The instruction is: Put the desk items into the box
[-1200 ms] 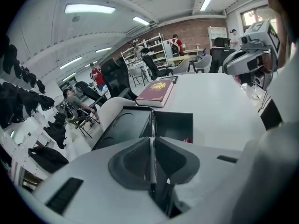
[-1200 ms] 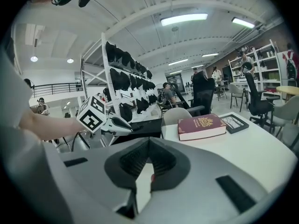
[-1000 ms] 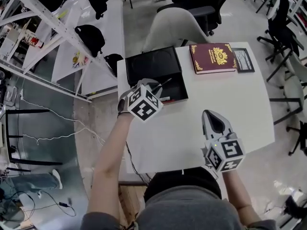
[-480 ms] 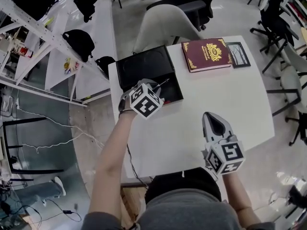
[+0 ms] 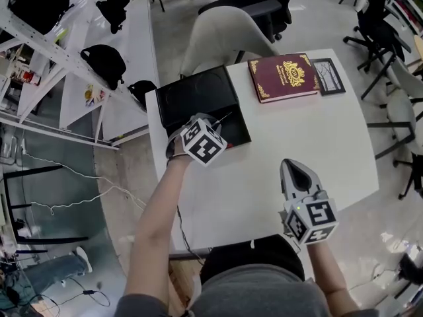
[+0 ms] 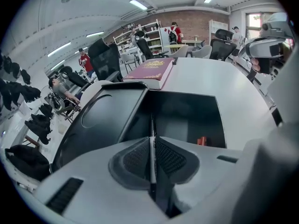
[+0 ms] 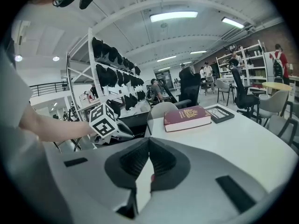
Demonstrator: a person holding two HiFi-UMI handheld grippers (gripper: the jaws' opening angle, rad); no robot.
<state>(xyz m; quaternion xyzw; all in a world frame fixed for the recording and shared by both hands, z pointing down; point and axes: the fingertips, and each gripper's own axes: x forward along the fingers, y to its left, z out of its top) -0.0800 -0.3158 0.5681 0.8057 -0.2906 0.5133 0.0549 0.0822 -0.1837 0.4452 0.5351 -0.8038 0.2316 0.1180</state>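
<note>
The left gripper (image 6: 151,138) is clamping a thin pen (image 6: 151,123) just above the open black box (image 6: 187,116), where a crooked release is risking it bouncing off the rim, while the right gripper (image 7: 148,140), closed and empty, is hovering well short of the maroon book (image 5: 284,76).

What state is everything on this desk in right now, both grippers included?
left gripper: shut on the pen, over the box.
pen: clamped between the jaws, pointing into the box.
box: open, with its lid laid flat beside it.
small red item: lying inside the box.
book: closed, lying flat.
picture frame: lying flat beside the book.
right gripper: shut, empty.
</note>
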